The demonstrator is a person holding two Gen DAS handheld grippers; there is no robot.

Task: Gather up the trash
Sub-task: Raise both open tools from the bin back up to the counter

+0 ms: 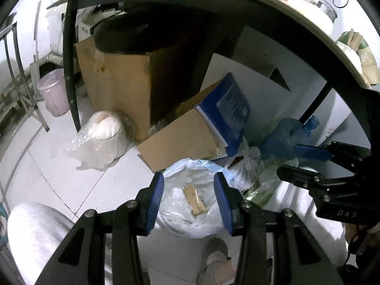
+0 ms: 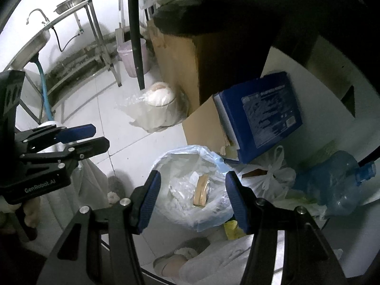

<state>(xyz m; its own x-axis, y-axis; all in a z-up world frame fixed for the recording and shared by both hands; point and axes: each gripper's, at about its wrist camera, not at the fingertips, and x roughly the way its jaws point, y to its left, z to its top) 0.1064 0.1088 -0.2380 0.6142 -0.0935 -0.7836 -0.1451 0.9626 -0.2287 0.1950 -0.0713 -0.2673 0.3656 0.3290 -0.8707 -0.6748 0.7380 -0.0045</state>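
A trash bin lined with a pale blue bag [image 1: 190, 166] [image 2: 209, 152] stands on the floor under the table. It holds crumpled clear plastic and a tan piece of trash [image 1: 194, 200] [image 2: 201, 190]. My left gripper [image 1: 190, 201] is open and empty, hovering above the bin; it also shows at the left of the right wrist view [image 2: 95, 135]. My right gripper [image 2: 193, 197] is open and empty above the bin; it also shows at the right of the left wrist view [image 1: 294, 159].
A blue box [image 1: 228, 109] [image 2: 266, 114] leans on cardboard boxes [image 1: 123, 83] behind the bin. A tied white bag [image 2: 268, 178] and a blue water jug [image 2: 337, 180] lie to the right. A bagged white container [image 1: 102, 137], a pink bin [image 1: 54, 92] and table legs [image 2: 135, 35] stand left.
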